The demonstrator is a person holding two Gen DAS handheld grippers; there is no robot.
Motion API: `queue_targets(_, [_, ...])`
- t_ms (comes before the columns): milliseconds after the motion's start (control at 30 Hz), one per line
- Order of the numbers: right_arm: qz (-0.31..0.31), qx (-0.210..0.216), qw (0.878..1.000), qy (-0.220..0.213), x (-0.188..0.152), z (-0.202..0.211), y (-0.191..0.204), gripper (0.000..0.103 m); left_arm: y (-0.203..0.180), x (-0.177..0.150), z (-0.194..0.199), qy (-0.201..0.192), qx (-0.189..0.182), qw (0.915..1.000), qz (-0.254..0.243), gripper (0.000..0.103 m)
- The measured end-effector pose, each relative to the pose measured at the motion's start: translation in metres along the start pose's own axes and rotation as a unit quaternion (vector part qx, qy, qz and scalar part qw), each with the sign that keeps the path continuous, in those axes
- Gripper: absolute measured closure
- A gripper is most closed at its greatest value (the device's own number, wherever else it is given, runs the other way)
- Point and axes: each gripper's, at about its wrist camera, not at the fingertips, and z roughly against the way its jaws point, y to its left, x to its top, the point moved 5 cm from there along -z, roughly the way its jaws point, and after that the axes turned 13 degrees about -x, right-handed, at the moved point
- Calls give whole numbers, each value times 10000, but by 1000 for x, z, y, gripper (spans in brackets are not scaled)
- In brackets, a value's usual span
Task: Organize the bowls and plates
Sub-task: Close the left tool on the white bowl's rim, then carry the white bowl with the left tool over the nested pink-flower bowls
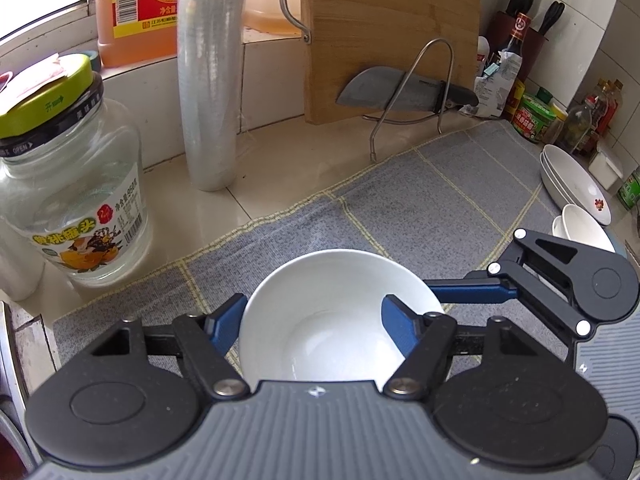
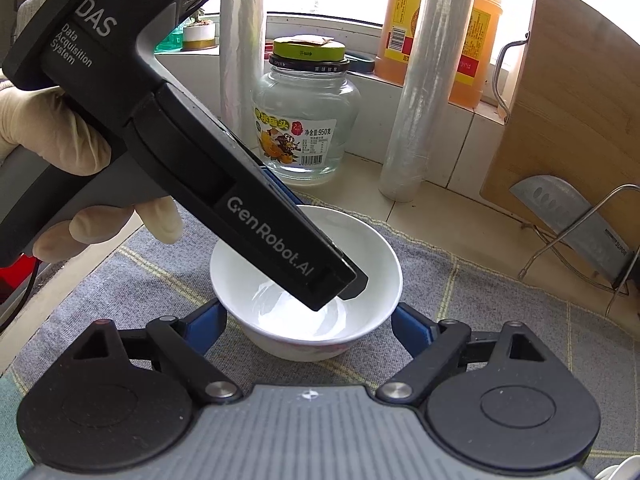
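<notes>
At lower centre, the left claw [image 1: 316,330] pinches a white bowl's [image 1: 320,300] wall on a grey mat [image 1: 420,200]; the right claw [image 2: 310,326] is spread around it.

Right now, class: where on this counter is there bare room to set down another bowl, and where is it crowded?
Free: the grey checked mat between the held white bowl and the knife rack; also the bare counter strip before the cutting board. Crowded: the stacked plates and condiment bottles at the far right; the glass jar and cling film roll at the left.
</notes>
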Motion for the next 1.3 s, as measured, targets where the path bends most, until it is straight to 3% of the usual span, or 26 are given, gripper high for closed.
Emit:
queue_targets(400, [17,-5,10000,37,-17,17,1,11,-22,-12,5,27,-66,10000,-63,31])
queue_targets(900, [-53,29,10000,73,-25,17,5,11,-20,-26,1,180,-115,9998,34,31])
queue_targets(1300, [-170,-40,9998,38,-30,39,-2,12,-43,-22,13,48,-243,9997,-21,32])
